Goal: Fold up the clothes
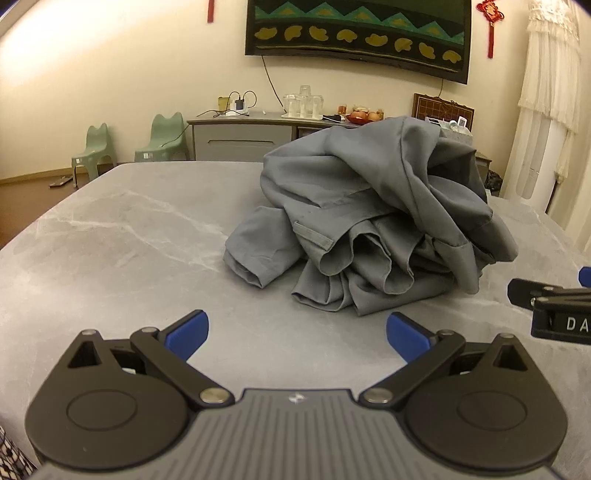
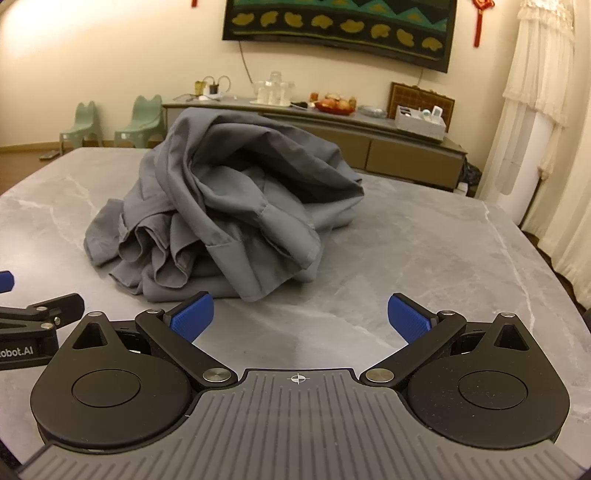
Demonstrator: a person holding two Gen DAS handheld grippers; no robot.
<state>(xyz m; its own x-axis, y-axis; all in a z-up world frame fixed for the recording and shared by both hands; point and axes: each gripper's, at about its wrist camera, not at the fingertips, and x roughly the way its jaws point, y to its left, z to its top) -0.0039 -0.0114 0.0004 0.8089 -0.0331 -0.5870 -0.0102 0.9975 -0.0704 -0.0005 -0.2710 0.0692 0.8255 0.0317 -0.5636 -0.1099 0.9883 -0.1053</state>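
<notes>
Grey marble counter (image 1: 110, 236), crumpled grey garment (image 1: 369, 221) heaped mid-surface. Left tongs (image 1: 297, 332) and right tongs (image 2: 300, 314) both spread wide, empty, just short of the heap. Likely risk: pinching several bunched layers together, dragging the whole pile instead of opening it.

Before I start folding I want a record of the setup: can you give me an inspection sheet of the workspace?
Surface: grey marble-look table, bare around the pile.
Job's things: one crumpled grey garment, heaped mid-table, unfolded.
Clutter: nothing seen on the table.
Grippers: left gripper and right gripper both open, empty, short of the garment.
Cables: charger leads on the sideboard; a cord hangs from the wall hanging.
Surroundings: two green chairs, glasses, fruit, white curtain.
</notes>
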